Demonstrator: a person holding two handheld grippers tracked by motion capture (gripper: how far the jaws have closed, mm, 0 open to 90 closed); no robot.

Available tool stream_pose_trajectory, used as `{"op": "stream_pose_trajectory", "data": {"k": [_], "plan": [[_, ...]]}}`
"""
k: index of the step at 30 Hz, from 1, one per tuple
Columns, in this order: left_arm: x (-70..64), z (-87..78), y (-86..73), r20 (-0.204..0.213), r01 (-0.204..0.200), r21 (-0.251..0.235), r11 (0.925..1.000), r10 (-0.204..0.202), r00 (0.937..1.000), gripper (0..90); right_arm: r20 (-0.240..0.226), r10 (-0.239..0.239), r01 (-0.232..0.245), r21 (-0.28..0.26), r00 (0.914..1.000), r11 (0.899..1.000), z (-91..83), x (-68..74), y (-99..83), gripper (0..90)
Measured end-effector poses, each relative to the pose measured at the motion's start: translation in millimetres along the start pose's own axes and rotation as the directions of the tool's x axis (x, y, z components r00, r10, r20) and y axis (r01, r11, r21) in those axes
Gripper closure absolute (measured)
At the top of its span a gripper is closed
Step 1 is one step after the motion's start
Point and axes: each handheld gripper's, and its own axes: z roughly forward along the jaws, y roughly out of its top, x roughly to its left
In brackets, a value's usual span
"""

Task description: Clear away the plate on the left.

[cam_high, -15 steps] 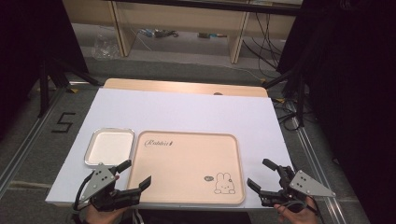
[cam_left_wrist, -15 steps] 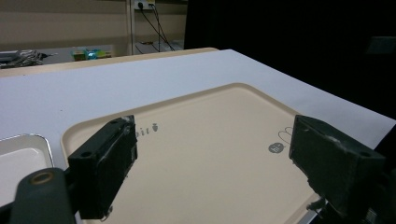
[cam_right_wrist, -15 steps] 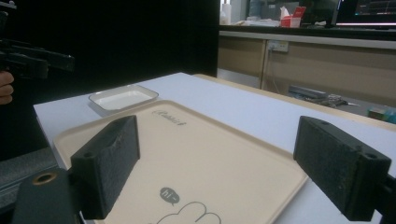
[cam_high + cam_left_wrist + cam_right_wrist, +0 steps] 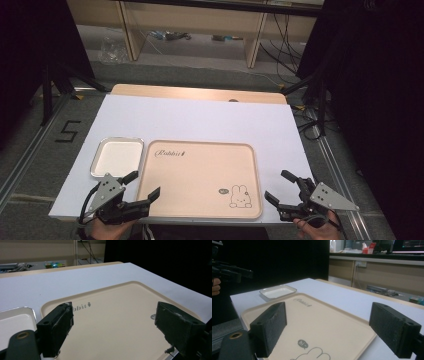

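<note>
A beige tray (image 4: 200,175) with a rabbit drawing and the word "Rabbit" lies near the front of the white table sheet (image 4: 200,120). Left of it sits a small white metal-rimmed dish (image 4: 118,156). My left gripper (image 4: 142,184) hovers open at the tray's front left corner, nothing between its jaws. My right gripper (image 4: 280,186) stands open just off the tray's front right corner, also holding nothing. In the left gripper view the tray (image 4: 117,322) spreads between the jaws, the dish (image 4: 15,322) at the left. The right gripper view shows the tray (image 4: 317,325) and the dish (image 4: 278,292) beyond.
The table's wooden far edge (image 4: 200,93) shows beyond the sheet. Shelving and cables (image 4: 170,36) lie on the floor behind. Black stands (image 4: 55,85) flank the table. A hand holding the other gripper (image 4: 227,271) appears at the left of the right gripper view.
Both grippers have stayed at the front corners of the tray with only a slight shift. Nothing was taken hold of or let go.
</note>
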Motion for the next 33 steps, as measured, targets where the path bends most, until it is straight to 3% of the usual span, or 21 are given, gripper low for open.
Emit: {"op": "stream_pose_trajectory", "data": {"k": [3,11,20,22,24,28,30,31,33], "plan": [[2.1,1.3,-0.3,-0.023,0.010,0.028,0.9995,-0.009,0.9997,14.9,0.003,0.000,0.000,-0.003,1.0000,1.000,0.7,0.0,-0.1,15.3],[6.8,3.6,1.4,-0.056,0.012,0.033,0.9994,-0.010,0.9984,15.0,0.006,0.002,-0.002,-0.003,1.0000,1.000,1.2,0.2,-0.7,15.4],[22.7,12.2,6.2,-0.092,0.050,0.030,0.9983,-0.047,0.9946,15.3,0.005,0.003,-0.003,0.000,1.0000,1.000,1.8,0.2,-1.0,15.4],[27.5,15.3,8.1,-0.104,0.041,0.038,0.9984,-0.037,0.9938,15.4,0.005,0.003,-0.003,0.000,1.0000,1.000,1.9,0.2,-1.0,15.4],[35.9,18.9,10.6,-0.122,0.065,0.036,0.9972,-0.060,0.9908,15.5,0.003,0.003,-0.003,-0.005,1.0000,1.000,2.1,-0.3,-0.7,15.4],[44.8,20.6,12.4,-0.147,0.067,0.026,0.9974,-0.063,0.9872,15.5,0.008,0.005,-0.005,-0.009,1.0000,1.000,2.0,-0.4,-0.5,15.4],[58.0,22.3,13.8,-0.185,0.088,0.019,0.9959,-0.083,0.9793,15.5,0.008,0.007,-0.006,-0.003,0.9999,1.000,2.0,-0.1,-0.9,15.4],[58.0,22.3,13.8,-0.185,0.088,0.019,0.9959,-0.083,0.9793,15.5,0.008,0.007,-0.006,-0.003,0.9999,1.000,2.0,-0.1,-0.9,15.4],[71.0,26.5,15.2,-0.226,0.109,0.008,0.9940,-0.104,0.9684,15.7,0.006,0.007,-0.007,-0.006,1.0000,1.000,2.2,-0.8,-0.7,15.5]]}}
